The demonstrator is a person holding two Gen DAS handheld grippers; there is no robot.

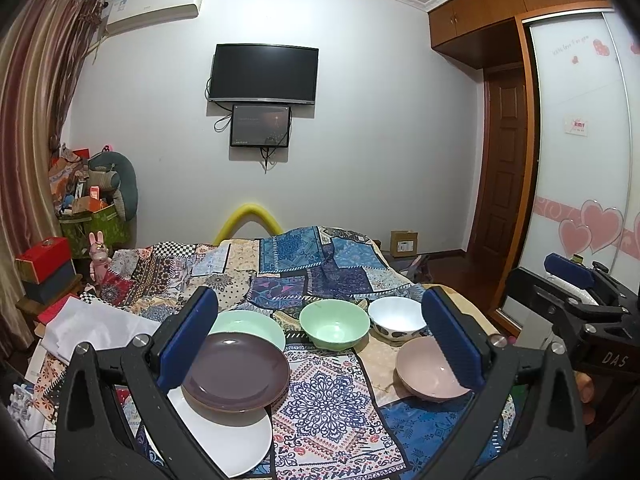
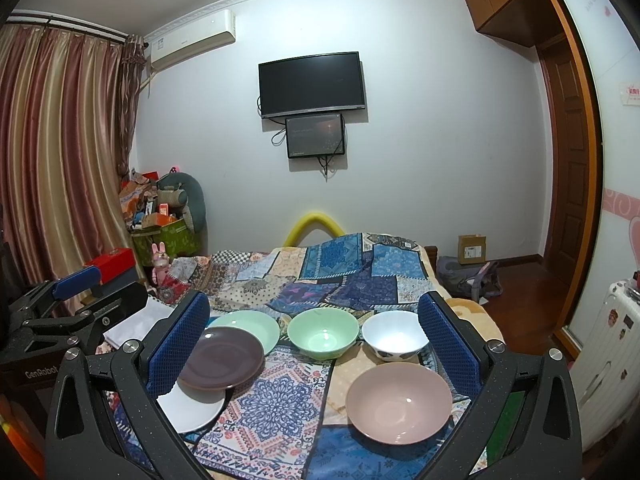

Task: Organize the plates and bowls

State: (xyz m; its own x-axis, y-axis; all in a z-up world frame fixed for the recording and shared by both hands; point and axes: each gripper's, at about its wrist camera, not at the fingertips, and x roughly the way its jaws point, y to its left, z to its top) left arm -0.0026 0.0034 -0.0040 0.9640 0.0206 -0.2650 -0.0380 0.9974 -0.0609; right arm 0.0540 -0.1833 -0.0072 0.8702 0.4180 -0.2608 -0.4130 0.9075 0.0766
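So it's a bedroom: white wall, a TV mounted up there, striped curtains on the left, wooden wardrobe on the right. The dishes sit on a patchwork bedspread. All of them are round and rim-up, so no real long axis. White plate is nearest, with the purple plate overlapping it and the green plate behind. Pink bowl is front right; green bowl and white bowl sit side by side at the back. Left gripper and right gripper are both spread wide, holding nothing.
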